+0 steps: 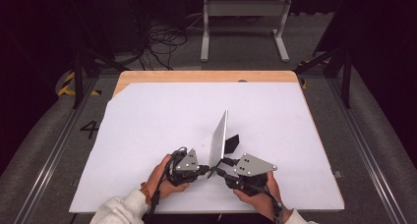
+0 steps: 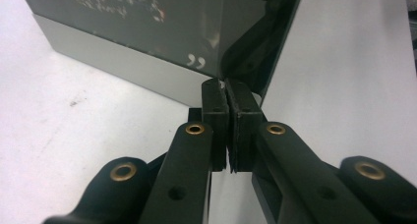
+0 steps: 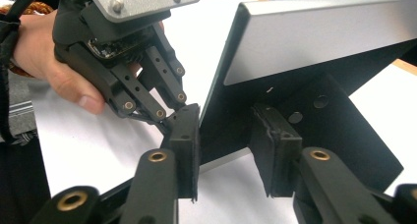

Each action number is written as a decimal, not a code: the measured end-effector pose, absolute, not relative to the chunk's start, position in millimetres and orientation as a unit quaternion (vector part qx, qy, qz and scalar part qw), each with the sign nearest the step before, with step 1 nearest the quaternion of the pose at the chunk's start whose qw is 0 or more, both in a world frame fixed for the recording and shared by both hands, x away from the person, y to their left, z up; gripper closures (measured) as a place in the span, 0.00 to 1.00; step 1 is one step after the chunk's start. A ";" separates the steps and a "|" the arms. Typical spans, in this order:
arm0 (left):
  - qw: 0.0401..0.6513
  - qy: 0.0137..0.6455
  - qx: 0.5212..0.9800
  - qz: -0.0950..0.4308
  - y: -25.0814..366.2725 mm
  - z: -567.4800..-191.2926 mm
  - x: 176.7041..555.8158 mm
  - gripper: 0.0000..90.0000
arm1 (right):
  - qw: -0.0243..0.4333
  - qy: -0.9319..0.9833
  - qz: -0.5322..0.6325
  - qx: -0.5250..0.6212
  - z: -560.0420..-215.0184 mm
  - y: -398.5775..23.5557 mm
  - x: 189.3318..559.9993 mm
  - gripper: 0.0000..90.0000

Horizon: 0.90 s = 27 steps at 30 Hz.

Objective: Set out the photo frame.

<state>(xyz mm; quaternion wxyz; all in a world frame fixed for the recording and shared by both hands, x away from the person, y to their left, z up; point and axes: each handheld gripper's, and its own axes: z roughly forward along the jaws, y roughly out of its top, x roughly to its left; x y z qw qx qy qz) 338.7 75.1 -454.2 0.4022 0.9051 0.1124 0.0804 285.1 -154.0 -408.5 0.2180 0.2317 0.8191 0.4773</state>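
White sheet (image 1: pixel 147 135) over wooden tabletop (image 1: pixel 206 76)

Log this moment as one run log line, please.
scene: picture frame upright on white table | left gripper: shut on frame's corner | right gripper: jaws open, astride frame's back stand

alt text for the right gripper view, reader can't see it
A picture frame with a silver border stands tilted on a white table, its black back stand facing the camera. The right gripper has its jaws open at the frame's lower edge, one on each side. The left gripper, held in a hand, pinches the frame's near corner.
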 end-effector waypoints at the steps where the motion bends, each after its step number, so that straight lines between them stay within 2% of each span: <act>1: 0.405 0.113 0.904 0.081 74.1 -455.0 339.7 0.97 | 0.218 0.819 0.477 0.232 -408.5 -154.0 285.1 0.72; 13: 0.415 0.122 0.898 0.078 63.1 -457.9 343.3 0.97 | 0.205 0.807 0.482 0.273 -412.4 -160.4 293.2 0.62; 20: 0.414 0.123 0.898 0.082 60.0 -457.9 343.2 0.98 | 0.194 0.801 0.487 0.288 -414.5 -160.1 297.6 0.63; 27: 0.419 0.124 0.896 0.083 53.6 -459.0 344.1 1.00 | 0.203 0.797 0.482 0.302 -415.9 -161.8 300.5 0.61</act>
